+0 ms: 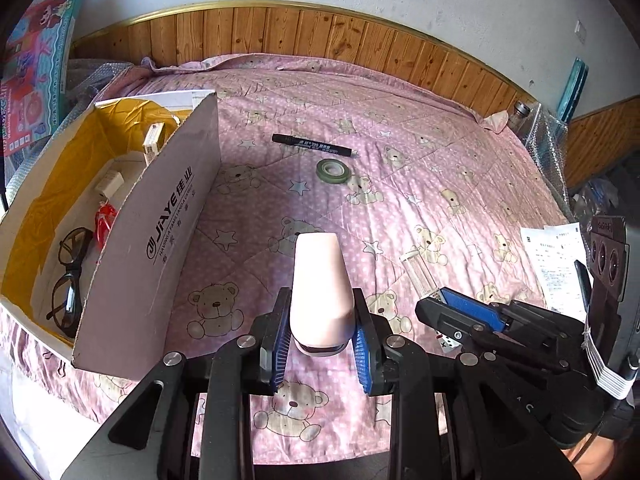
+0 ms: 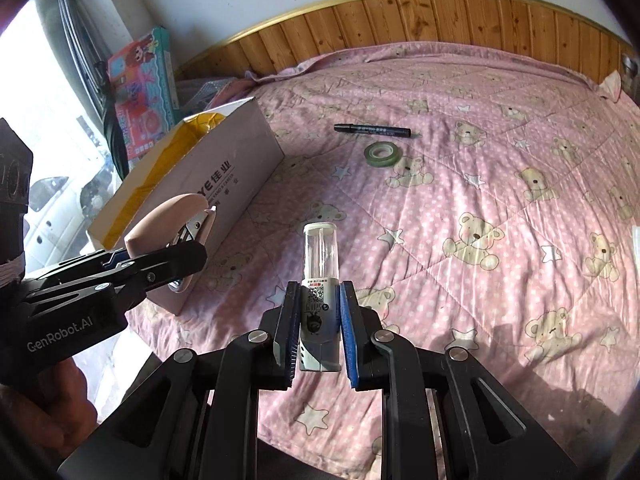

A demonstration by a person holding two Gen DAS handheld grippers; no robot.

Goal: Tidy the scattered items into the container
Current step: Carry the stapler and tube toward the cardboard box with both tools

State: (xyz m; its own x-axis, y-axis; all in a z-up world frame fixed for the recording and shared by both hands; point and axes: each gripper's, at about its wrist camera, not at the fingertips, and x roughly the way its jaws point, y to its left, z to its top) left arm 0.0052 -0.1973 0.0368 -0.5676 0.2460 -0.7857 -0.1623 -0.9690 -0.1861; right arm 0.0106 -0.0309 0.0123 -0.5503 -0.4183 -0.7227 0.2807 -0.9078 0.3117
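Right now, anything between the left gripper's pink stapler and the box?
Only the cardboard box's near wall stands between it and the pink stapler in the left gripper; it must clear that rim. Bedspread between looks bare.

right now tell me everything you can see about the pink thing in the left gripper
The pink stapler is smooth, matte, plastic-looking, with a rounded top shell that tapers toward its far end. In the right wrist view its metal stapling parts show underneath at the open mouth. The left gripper is shut on its rear end, blue padded fingers pressing both sides. It is held above the pink bedspread, pointing forward, just right of the cardboard box, touching nothing else.
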